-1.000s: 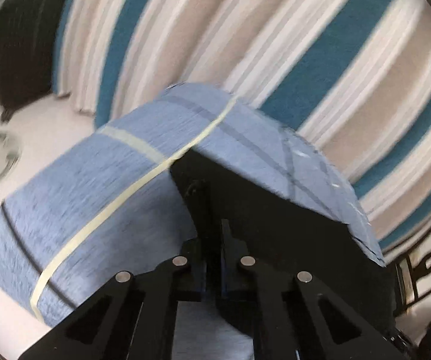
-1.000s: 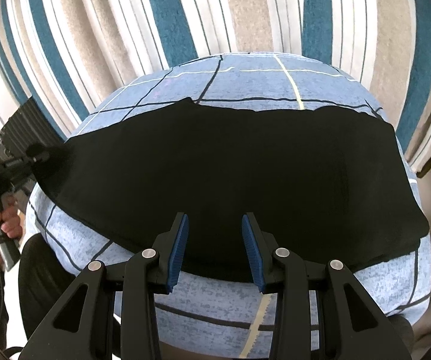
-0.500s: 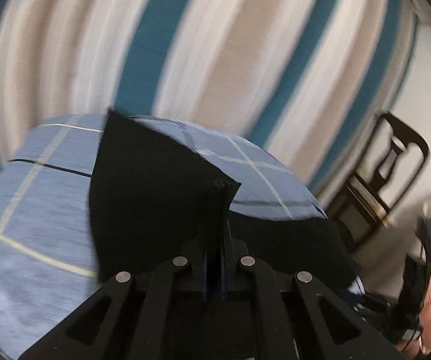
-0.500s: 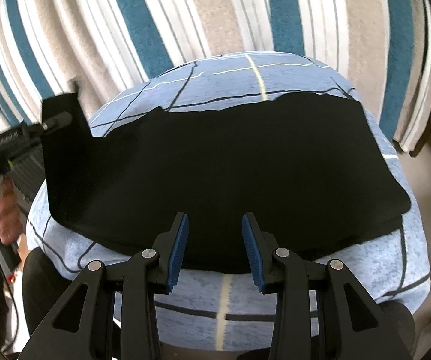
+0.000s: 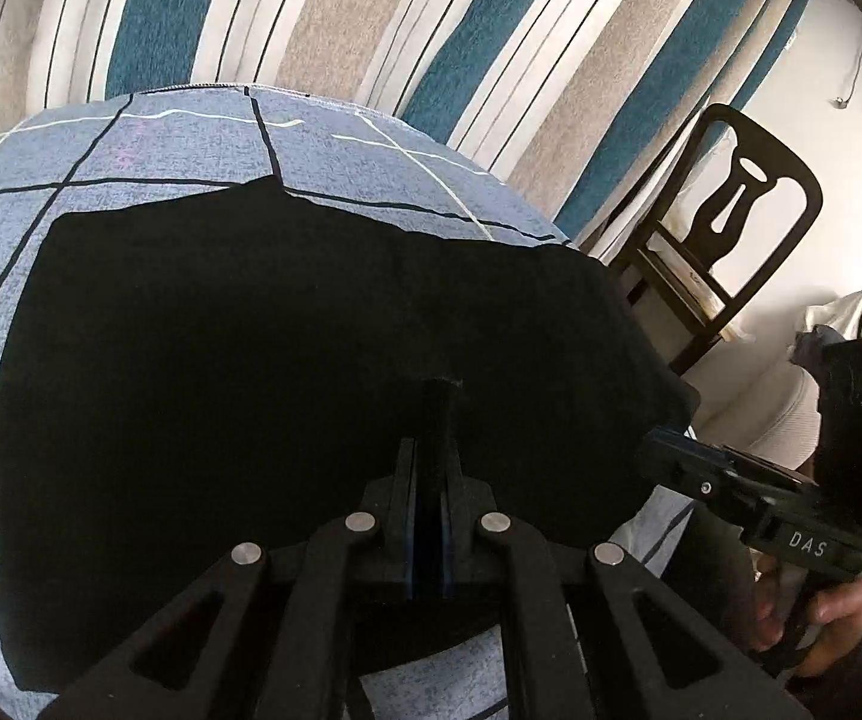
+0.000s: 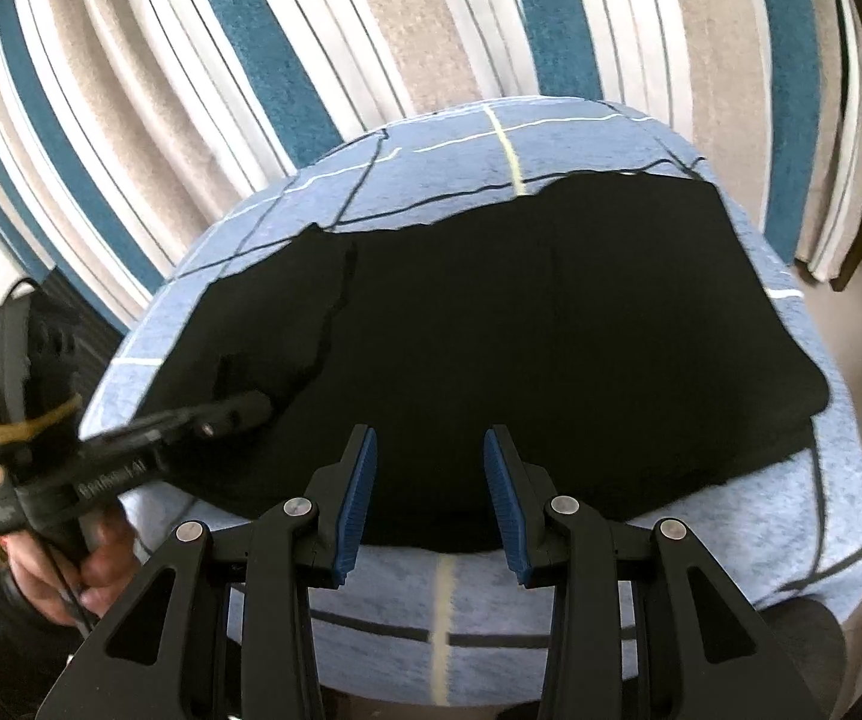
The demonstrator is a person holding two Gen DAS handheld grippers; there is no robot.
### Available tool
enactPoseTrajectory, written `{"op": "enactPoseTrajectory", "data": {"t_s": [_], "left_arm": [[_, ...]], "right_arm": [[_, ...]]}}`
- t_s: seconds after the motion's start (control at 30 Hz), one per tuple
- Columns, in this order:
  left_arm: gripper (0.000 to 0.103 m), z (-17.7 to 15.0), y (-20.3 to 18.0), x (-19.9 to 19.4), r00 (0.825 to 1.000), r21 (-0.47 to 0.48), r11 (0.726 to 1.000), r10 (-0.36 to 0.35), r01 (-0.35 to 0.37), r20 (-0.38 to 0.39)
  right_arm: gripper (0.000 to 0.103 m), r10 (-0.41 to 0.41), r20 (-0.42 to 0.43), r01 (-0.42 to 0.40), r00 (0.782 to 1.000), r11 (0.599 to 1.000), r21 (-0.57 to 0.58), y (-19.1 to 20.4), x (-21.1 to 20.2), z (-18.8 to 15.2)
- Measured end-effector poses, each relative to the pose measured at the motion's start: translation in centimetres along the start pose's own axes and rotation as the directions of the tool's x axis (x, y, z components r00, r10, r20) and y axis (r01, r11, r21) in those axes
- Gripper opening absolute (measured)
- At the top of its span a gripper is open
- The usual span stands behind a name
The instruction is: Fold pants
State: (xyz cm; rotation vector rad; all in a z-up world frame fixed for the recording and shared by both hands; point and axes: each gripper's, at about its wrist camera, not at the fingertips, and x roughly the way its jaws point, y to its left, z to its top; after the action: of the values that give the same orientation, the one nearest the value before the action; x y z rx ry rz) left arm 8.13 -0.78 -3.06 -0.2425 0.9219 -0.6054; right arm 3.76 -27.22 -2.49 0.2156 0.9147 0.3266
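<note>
Black pants (image 5: 287,372) lie spread on a round table with a blue checked cloth (image 5: 161,144); they also show in the right wrist view (image 6: 550,324). My left gripper (image 5: 429,480) is shut on a raised fold of the pants' cloth, held over the garment. In the right wrist view it (image 6: 245,411) reaches in from the left, with the folded-over end of the pants (image 6: 275,312) beside it. My right gripper (image 6: 429,480) is open and empty, hovering at the near edge of the pants. It shows at the right of the left wrist view (image 5: 664,444).
Striped teal, beige and white curtains (image 6: 371,30) hang behind the table. A dark wooden chair (image 5: 730,204) stands at the table's right side. The tablecloth's (image 6: 442,600) near rim lies just under my right gripper.
My left gripper has carried the pants' left end up and over toward the right, laying it onto the rest of the garment. The right gripper stayed open and nearly still.
</note>
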Motion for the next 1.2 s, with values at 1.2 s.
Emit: {"op": "enactPoseTrajectory", "data": {"t_s": [1.2], "left_arm": [[0.023,-2.9,8.4,-8.6,0.958,-0.188,0.954,0.258,-0.232,0.127]], "right_arm": [[0.003,0.266,-0.069,-0.261,0.961,0.962,0.073,3.8,7.6,3.8]]}}
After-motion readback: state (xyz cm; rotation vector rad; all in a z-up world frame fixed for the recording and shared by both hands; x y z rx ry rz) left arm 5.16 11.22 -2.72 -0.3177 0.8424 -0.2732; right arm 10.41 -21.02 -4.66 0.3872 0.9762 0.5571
